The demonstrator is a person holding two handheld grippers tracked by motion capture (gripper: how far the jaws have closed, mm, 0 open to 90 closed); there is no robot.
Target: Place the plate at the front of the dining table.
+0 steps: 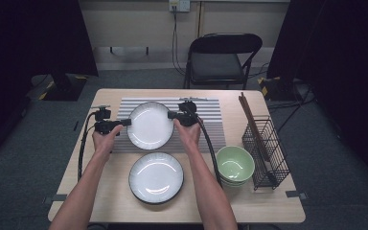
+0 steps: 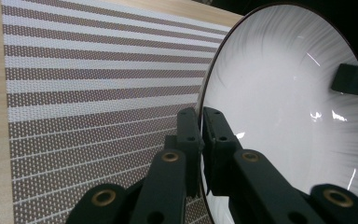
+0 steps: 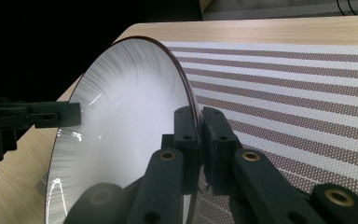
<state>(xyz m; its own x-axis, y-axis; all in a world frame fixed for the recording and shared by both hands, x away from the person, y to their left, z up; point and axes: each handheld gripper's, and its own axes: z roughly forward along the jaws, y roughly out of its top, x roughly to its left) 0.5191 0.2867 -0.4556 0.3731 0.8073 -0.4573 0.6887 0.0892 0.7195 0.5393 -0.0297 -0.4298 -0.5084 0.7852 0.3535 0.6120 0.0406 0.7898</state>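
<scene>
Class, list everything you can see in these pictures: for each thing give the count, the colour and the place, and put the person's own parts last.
held plate: 1, white with dark rim, over the placemat, gripped at both edges
second plate: 1, white with dark rim, on the table's near side
placemat: 1, white and brown stripes, table middle
bowls: a stack, pale green, right of the second plate
wire basket: 1, black, table's right edge
chopsticks: a few, brown, standing in the basket
table: 1, light wood
folding chair: 1, black, behind the table
left hand-held gripper: 1, black, shut on the plate's left rim
right hand-held gripper: 1, black, shut on the right rim
</scene>
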